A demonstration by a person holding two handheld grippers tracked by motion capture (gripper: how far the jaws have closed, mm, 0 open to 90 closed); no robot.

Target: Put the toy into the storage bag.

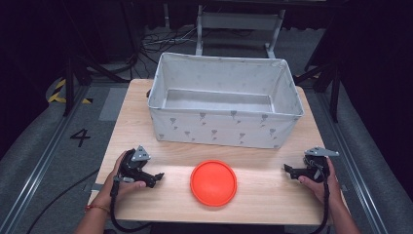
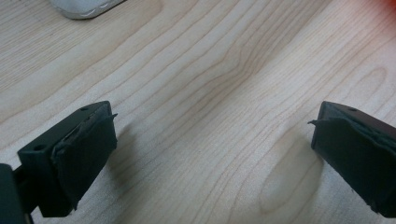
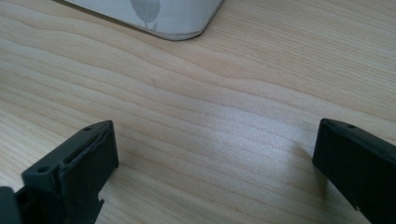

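Flat round orange disc [image 1: 213, 183] on wooden table [image 1: 272, 195], before fabric bin [image 1: 224, 127]

The light wooden worktop [image 1: 146, 102] carries a white fabric storage box [image 1: 221, 122] with small grey prints, standing open at its far half, and an orange round disc [image 1: 213, 183] lying flat near the front edge, apart from the box.

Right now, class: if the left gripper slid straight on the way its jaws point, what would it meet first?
Probably the orange disc. The left gripper rests open on the wooden table, jaws aimed toward the disc, with bare wood between them. Its exact heading is hard to judge.
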